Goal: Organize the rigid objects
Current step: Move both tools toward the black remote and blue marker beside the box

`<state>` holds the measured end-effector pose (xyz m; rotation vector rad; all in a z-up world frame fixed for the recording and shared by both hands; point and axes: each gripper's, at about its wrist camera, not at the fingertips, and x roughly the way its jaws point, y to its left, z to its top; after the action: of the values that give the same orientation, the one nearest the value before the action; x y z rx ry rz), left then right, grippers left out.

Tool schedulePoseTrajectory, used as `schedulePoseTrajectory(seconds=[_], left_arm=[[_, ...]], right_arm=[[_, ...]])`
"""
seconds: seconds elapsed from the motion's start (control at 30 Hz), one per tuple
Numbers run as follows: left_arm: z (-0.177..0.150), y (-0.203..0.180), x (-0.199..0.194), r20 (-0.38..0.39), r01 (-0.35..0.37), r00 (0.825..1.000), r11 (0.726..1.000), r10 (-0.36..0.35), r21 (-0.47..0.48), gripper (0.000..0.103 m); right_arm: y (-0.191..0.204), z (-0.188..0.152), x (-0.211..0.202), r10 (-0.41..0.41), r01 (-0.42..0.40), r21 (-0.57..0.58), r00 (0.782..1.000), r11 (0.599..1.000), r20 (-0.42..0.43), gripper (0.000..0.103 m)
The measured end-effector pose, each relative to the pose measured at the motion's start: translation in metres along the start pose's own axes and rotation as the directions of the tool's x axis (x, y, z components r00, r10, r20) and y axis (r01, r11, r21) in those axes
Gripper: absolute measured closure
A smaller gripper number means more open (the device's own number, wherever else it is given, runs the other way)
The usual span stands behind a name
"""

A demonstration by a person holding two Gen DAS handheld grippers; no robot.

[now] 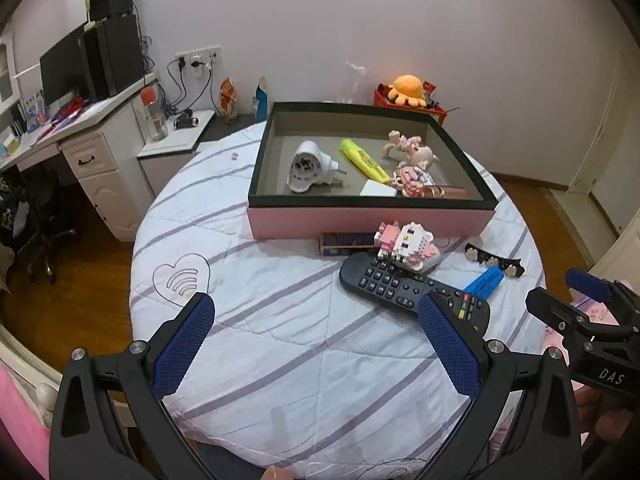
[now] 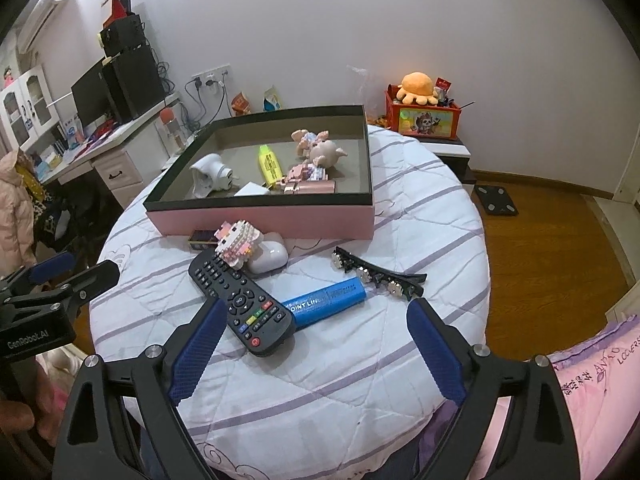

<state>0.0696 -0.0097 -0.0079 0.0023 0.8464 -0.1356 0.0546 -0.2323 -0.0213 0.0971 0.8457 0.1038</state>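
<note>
Evidently a pick is about to start: the right gripper (image 2: 316,326) hovers with fingers wide apart and empty, the remote (image 2: 244,300) just ahead of its left finger and the blue marker (image 2: 326,302) between and beyond the tips. The left gripper (image 1: 316,322) is likewise spread, holding nothing. Next comes closing on one item and carrying it to the box (image 2: 260,222), well ahead. Outside the box I count six things; inside, roughly six, though that cluster is hard to separate.

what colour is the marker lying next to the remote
Blue, with white lettering. The marker shows best in the right wrist view, beside the black remote.
</note>
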Motion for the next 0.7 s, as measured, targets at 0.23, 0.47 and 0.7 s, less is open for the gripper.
schedulePoseTrajectory(seconds=[0.23,0.47,0.7], left_arm=[[-0.005,0.003,0.008,-0.027,-0.004,1.0,1.0,0.004,-0.006,0.0],[-0.009,0.014,0.021,-0.056,-0.022,0.998,0.999,0.021,-0.03,0.0],[-0.008,0.028,0.037,-0.08,-0.047,0.996,0.998,0.043,-0.049,0.0]], right_arm=[[0.007,-0.002,0.011,0.016,-0.018,-0.04,0.999,0.999,-0.038,0.01],[0.032,0.002,0.034,0.048,-0.064,-0.166,0.994,0.984,-0.097,0.01],[0.048,0.009,0.066,0.046,-0.081,-0.23,0.987,0.97,-0.153,0.01]])
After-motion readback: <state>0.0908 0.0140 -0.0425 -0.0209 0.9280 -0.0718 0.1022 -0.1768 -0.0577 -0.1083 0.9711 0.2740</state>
